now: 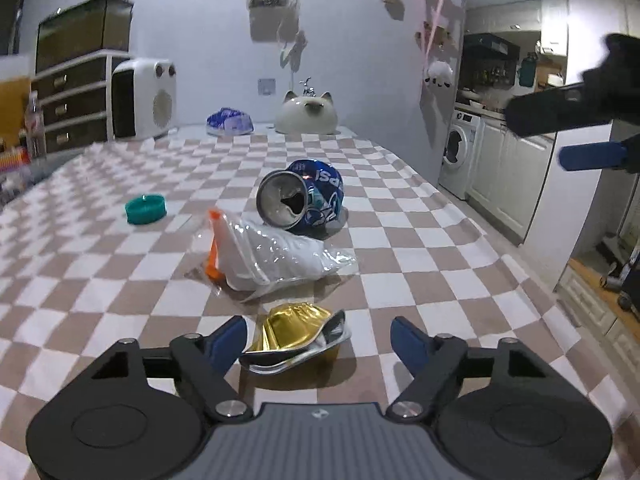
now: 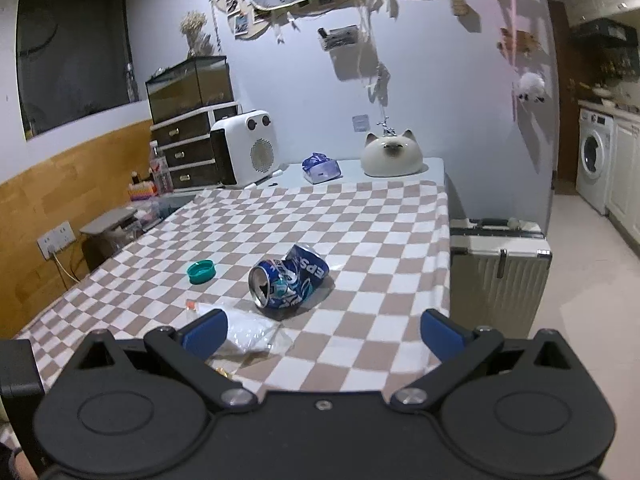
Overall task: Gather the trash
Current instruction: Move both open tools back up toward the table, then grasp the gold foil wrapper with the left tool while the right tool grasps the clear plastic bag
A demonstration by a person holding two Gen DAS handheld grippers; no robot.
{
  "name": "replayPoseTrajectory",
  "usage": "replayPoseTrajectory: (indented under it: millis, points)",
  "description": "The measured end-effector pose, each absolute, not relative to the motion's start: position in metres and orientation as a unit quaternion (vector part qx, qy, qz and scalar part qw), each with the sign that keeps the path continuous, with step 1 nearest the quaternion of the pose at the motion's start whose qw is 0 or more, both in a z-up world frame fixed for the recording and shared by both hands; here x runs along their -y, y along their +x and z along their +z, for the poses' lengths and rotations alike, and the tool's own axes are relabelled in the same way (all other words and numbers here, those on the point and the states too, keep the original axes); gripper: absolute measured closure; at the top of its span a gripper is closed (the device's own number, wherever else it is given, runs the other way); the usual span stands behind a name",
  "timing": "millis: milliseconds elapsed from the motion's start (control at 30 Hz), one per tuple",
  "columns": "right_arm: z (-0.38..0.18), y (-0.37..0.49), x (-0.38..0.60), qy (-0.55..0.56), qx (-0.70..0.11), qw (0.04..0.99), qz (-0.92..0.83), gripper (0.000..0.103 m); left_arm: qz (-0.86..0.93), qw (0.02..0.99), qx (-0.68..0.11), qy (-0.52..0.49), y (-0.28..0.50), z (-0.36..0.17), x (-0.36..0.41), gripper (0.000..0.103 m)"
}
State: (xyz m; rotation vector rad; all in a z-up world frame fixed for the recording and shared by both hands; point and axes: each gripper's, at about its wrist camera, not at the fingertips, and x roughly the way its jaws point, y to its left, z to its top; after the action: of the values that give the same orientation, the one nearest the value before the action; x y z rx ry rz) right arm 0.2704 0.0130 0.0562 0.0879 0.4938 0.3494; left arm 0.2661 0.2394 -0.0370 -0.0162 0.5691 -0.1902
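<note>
Here our left gripper (image 1: pixel 318 340) has its jaws spread wide around the crushed gold wrapper (image 1: pixel 294 336) on the checkered tabletop (image 1: pixel 420 280), gripping nothing; our right gripper (image 2: pixel 324 332) hangs wide open, empty, above the crushed blue can (image 2: pixel 288 280).

A crumpled gold foil wrapper (image 1: pixel 294 330) is framed between the spread blue fingers (image 1: pixel 228 340) of the left gripper (image 1: pixel 318 340) on the checkered table (image 1: pixel 420 280); a crushed blue can (image 1: pixel 308 198) is seen beyond.

Checkered table (image 1: pixel 400 240) with crushed can (image 1: pixel 304 200), plastic bag (image 1: pixel 272 258), gold wrapper (image 1: pixel 296 334), teal cap (image 1: pixel 145 208)
</note>
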Motion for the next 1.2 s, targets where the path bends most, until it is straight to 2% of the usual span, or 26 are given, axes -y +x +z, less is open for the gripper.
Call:
replayPoseTrajectory:
  millis: [33, 100, 233, 300, 533, 567, 700, 767, 800, 867, 933, 967, 1033, 1167, 1200]
  points:
    - [0.057, 0.276, -0.018, 0.038, -0.243, 0.954, 0.172, 0.000, -0.093, 0.954, -0.284, -0.015, 0.268, -0.038, -0.242, 0.028]
    - [0.056, 0.286, -0.029, 0.031, -0.247, 0.953, 0.173, 0.000, -0.087, 0.951, -0.295, -0.029, 0.272, -0.040, -0.246, 0.042]
    - [0.048, 0.310, -0.056, 0.015, -0.263, 0.947, 0.183, 0.000, -0.079, 0.949, -0.301, -0.053, 0.275, -0.042, -0.255, 0.054]
    - [0.041, 0.321, -0.071, 0.005, -0.274, 0.942, 0.192, 0.000, -0.077, 0.949, -0.300, -0.059, 0.274, -0.042, -0.256, 0.067]
    - [0.024, 0.345, -0.127, -0.040, -0.305, 0.925, 0.224, 0.000, -0.090, 0.952, -0.286, -0.063, 0.269, -0.039, -0.257, 0.071]
    - [0.023, 0.347, -0.135, -0.045, -0.307, 0.923, 0.226, 0.000, -0.095, 0.952, -0.284, -0.061, 0.268, -0.038, -0.256, 0.075]
    - [0.017, 0.356, -0.165, -0.068, -0.315, 0.917, 0.234, 0.000, -0.105, 0.952, -0.280, -0.060, 0.267, -0.038, -0.254, 0.075]
    - [0.010, 0.360, -0.176, -0.092, -0.318, 0.914, 0.233, 0.009, -0.107, 0.952, -0.279, -0.060, 0.266, -0.038, -0.254, 0.075]
    - [0.007, 0.362, -0.178, -0.102, -0.322, 0.913, 0.231, 0.019, -0.108, 0.952, -0.278, -0.061, 0.266, -0.038, -0.254, 0.075]
    - [0.003, 0.366, -0.174, -0.097, -0.331, 0.909, 0.233, 0.027, -0.109, 0.953, -0.277, -0.061, 0.265, -0.038, -0.254, 0.075]
    - [0.006, 0.365, -0.164, -0.078, -0.335, 0.908, 0.240, 0.055, -0.110, 0.953, -0.276, -0.060, 0.265, -0.038, -0.254, 0.075]
    - [0.008, 0.364, -0.157, -0.073, -0.336, 0.908, 0.240, 0.061, -0.110, 0.953, -0.275, -0.059, 0.265, -0.038, -0.254, 0.075]
    - [0.011, 0.360, -0.145, -0.069, -0.333, 0.912, 0.231, 0.086, -0.111, 0.953, -0.275, -0.057, 0.264, -0.038, -0.253, 0.075]
    - [0.016, 0.349, -0.110, -0.061, -0.321, 0.924, 0.201, 0.091, -0.115, 0.953, -0.277, -0.048, 0.263, -0.038, -0.249, 0.074]
    - [0.016, 0.346, -0.102, -0.058, -0.318, 0.926, 0.195, 0.092, -0.115, 0.953, -0.278, -0.045, 0.263, -0.037, -0.249, 0.069]
